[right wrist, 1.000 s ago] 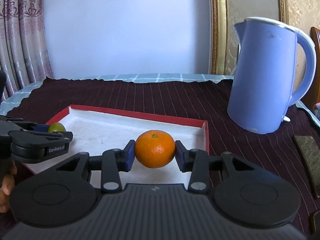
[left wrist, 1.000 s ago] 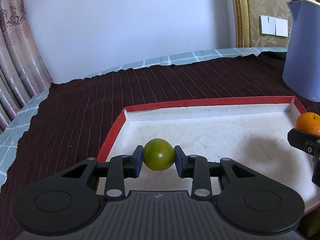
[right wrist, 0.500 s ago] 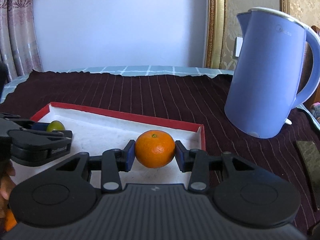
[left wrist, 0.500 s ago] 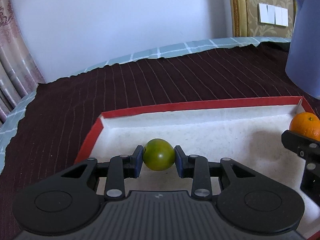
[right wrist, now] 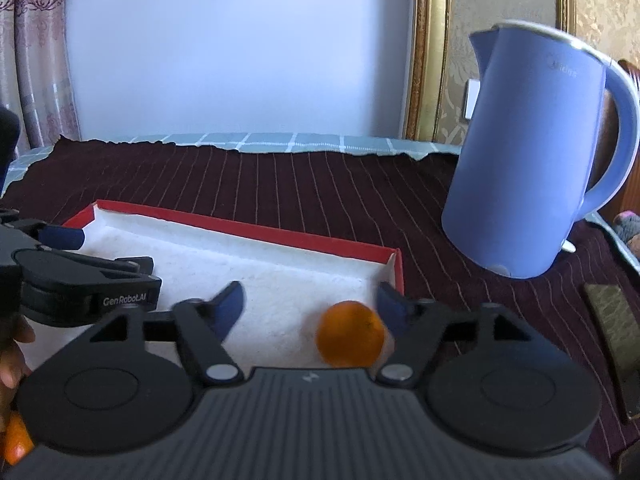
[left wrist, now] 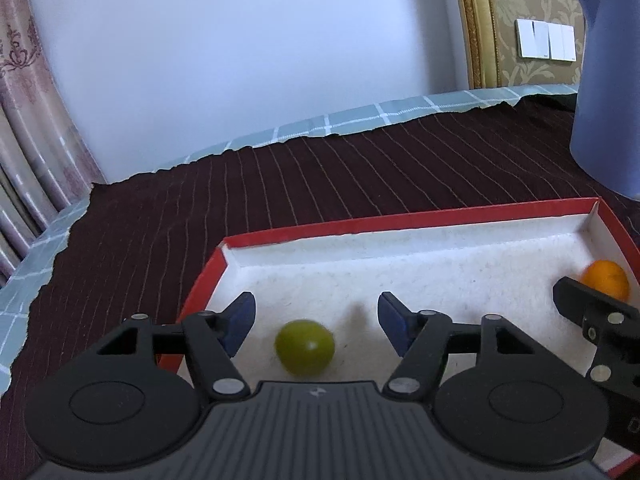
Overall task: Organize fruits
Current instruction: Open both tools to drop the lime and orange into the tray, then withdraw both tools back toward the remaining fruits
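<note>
I am looking down over a red-rimmed tray (left wrist: 404,222) lying on a dark striped cloth (left wrist: 280,184), with a blue kettle (right wrist: 532,168) standing on the cloth well apart from the tray's right end. Both of my grippers are hovering over the tray's white floor, tilted downward.

My left gripper (left wrist: 313,318) is standing with its jaws released; they have just been opening, and the green fruit (left wrist: 305,347) is sitting between them on the tray floor, near the left wall, touching neither pad. It is lying just below and slightly left of the midpoint of the jaws, closer to the gripper body than to the tips.

My right gripper (right wrist: 310,304) is likewise spread wide, its jaws having just been opening. The orange (right wrist: 351,333) is blurred, so I judge it is dropping or rolling. It is lying off centre, just beside the right pad and near the tray's right wall, well clear of the left pad.

The fruits are round, so neither has a long axis to line up with. What the coming move depends on, I judge, is that each fruit is lying low and close under its own gripper, so I should be lifting straight back and up rather than sweeping sideways, or a pad may be nudging a fruit along.
</note>
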